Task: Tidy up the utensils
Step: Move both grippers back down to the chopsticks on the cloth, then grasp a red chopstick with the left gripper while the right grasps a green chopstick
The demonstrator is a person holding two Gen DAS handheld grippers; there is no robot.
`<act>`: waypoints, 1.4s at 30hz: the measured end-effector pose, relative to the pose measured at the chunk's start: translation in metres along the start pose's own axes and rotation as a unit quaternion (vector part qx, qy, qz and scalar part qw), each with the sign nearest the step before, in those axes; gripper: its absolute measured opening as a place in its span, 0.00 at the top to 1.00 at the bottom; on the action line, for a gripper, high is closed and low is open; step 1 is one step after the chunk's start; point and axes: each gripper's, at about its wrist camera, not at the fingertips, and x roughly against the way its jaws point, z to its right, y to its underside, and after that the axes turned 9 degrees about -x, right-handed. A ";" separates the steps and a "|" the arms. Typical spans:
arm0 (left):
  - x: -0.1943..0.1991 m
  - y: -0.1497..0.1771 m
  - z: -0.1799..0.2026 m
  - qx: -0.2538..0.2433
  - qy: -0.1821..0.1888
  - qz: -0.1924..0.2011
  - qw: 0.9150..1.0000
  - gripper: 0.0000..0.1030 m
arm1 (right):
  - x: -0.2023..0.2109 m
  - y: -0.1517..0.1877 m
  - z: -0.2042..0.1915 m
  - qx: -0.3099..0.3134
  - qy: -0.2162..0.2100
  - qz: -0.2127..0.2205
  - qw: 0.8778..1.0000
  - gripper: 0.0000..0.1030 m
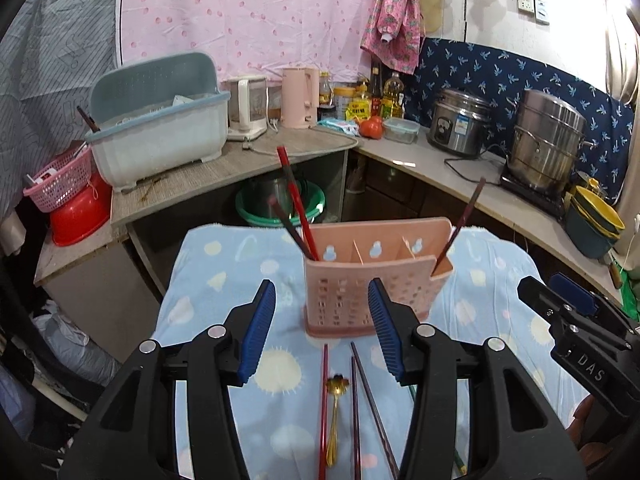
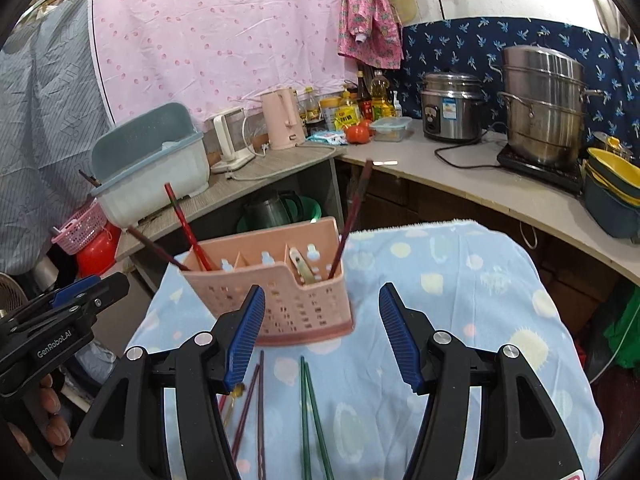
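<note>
A: Three chopsticks already stand in the pink holder, two at its left end and one at its right. See why you're both hovering low?

B: You mean the loose ones lying on the blue cloth just near of it?

A: Yes. Your left gripper sits over the red chopstick, gold spoon and dark chopsticks; its fingers are parted about halfway, holding nothing.

B: And the right gripper?

A: Fingers moderately wide, empty too, with the green chopsticks under its gap. You probably keep the holder upright and close so each drop is short.
</note>
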 end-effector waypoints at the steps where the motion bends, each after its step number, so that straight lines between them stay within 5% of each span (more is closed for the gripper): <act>1: 0.000 0.004 0.001 0.001 0.002 -0.004 1.000 0.55 | 0.001 0.004 0.002 0.000 0.001 -0.004 1.000 0.44; 29: -0.007 0.158 0.011 0.017 0.018 -0.136 0.990 0.55 | 0.001 0.140 0.043 0.025 0.037 -0.131 0.990 0.44; 42: -0.014 0.194 0.016 0.010 0.029 -0.166 0.986 0.55 | -0.004 0.175 0.045 0.039 0.039 -0.171 0.984 0.54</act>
